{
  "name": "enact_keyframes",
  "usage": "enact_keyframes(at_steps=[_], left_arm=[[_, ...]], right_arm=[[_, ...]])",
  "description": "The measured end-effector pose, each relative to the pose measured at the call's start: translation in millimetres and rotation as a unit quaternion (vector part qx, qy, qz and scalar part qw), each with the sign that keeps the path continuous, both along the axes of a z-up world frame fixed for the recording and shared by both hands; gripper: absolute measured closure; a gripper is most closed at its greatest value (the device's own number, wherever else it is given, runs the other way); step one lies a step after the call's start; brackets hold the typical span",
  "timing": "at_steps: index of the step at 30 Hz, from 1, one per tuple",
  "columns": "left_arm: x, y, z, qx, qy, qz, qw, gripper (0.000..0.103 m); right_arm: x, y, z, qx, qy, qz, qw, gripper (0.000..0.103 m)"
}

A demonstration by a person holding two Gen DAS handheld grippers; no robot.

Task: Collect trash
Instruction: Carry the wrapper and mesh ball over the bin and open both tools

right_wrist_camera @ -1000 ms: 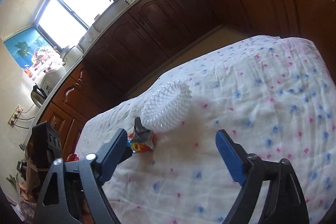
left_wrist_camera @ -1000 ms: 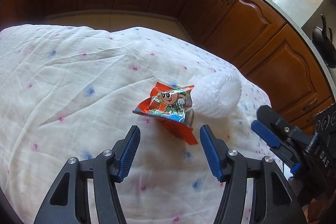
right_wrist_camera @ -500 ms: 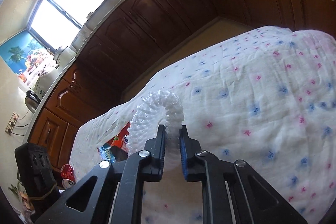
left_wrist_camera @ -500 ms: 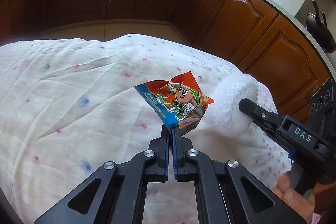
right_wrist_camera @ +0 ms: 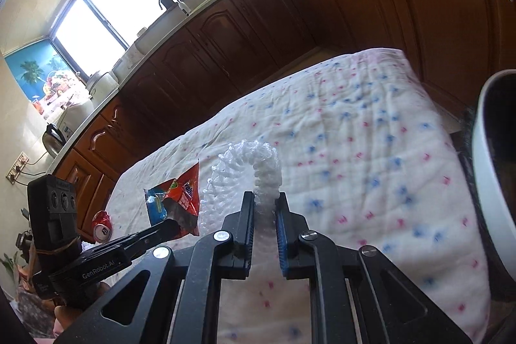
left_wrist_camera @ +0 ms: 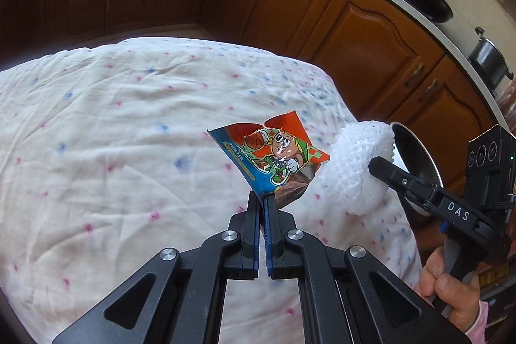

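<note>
My left gripper is shut on the corner of a red and blue snack wrapper with a cartoon figure and holds it above the table. The wrapper also shows in the right wrist view. My right gripper is shut on a white foam fruit net and holds it lifted; the net also shows in the left wrist view, just right of the wrapper. A white-rimmed bin stands at the right edge of the right wrist view.
The table carries a white cloth with pink and blue dots. Brown kitchen cabinets stand behind it. A crushed red can lies on the floor at the left. A metal-rimmed container sits beyond the table's right edge.
Both grippers closed, the left on the wrapper, the right on the foam net. Both have since lifted their items off the cloth and moved them right, toward the table edge.
</note>
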State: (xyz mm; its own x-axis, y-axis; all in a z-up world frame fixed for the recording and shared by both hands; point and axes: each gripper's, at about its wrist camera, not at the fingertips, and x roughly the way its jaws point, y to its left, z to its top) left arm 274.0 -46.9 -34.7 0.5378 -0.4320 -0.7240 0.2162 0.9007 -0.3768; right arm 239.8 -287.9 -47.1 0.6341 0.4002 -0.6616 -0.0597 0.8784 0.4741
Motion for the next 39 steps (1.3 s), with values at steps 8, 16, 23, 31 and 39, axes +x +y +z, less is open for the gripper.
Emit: enact_keyframes(at_steps=[8, 16, 23, 31, 39], left_arm=[[-27.7, -42.0, 3.2, 0.001, -0.005, -0.048, 0.9988, 0.102], [-45.7, -89.4, 9.8, 0.03, -0.019, -0.096, 0.9948, 0.102], [-51.0, -121.0, 17.0, 0.048, -0.032, -0.121, 0.991, 0.102], [-53.9, -143.3, 20.3, 0.055, -0.037, -0.135, 0.9886, 0.102], [-45.5, -158.6, 21.0, 0.062, -0.041, -0.147, 0.9864, 0.102]], right_arm=[[-63.2, -39.9, 14.2, -0.027, -0.026, -0.059, 0.998, 0.091], [-103.6, -66.3, 18.9, -0.041, -0.039, -0.096, 0.994, 0.091], [-120.4, -88.2, 24.4, -0.052, -0.053, -0.123, 0.99, 0.091], [-128.8, -106.4, 29.2, -0.05, -0.063, -0.138, 0.987, 0.091], [-135.5, -120.6, 33.4, -0.053, -0.072, -0.154, 0.984, 0.091]])
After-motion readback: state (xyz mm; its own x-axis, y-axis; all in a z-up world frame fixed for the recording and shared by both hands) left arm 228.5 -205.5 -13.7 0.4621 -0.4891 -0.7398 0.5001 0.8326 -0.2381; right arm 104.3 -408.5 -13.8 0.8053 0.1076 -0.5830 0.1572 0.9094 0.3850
